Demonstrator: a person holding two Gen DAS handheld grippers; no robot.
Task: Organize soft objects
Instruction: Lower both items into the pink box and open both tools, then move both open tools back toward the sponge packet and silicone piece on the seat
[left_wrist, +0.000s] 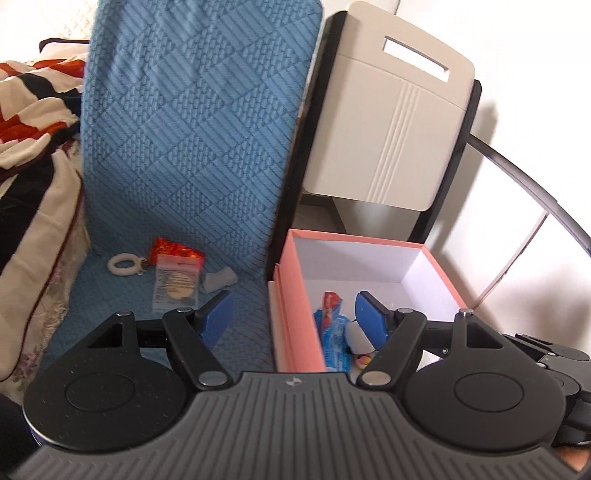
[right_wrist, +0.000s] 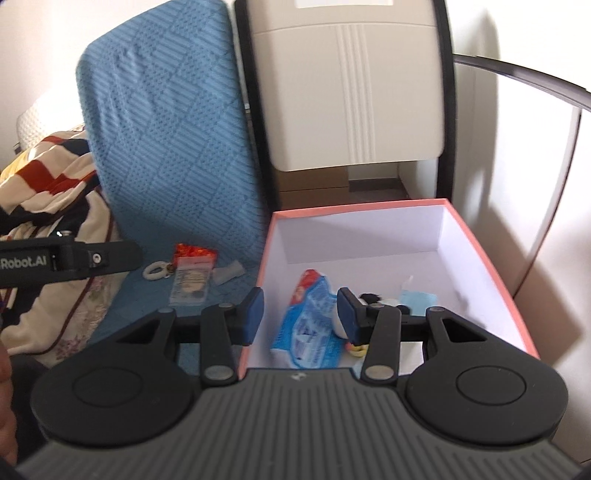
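Inside, crinkly blue packet (right_wrist: 310, 325) lies in square pink cardboard box (right_wrist: 491, 258).

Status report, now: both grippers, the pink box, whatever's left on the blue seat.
Left gripper open, empty. Right gripper open, empty. Pink box holds blue packet. Ring, sachets on seat. Nothing blocking.

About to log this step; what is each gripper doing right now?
Left gripper: open, empty.
Right gripper: open, empty.
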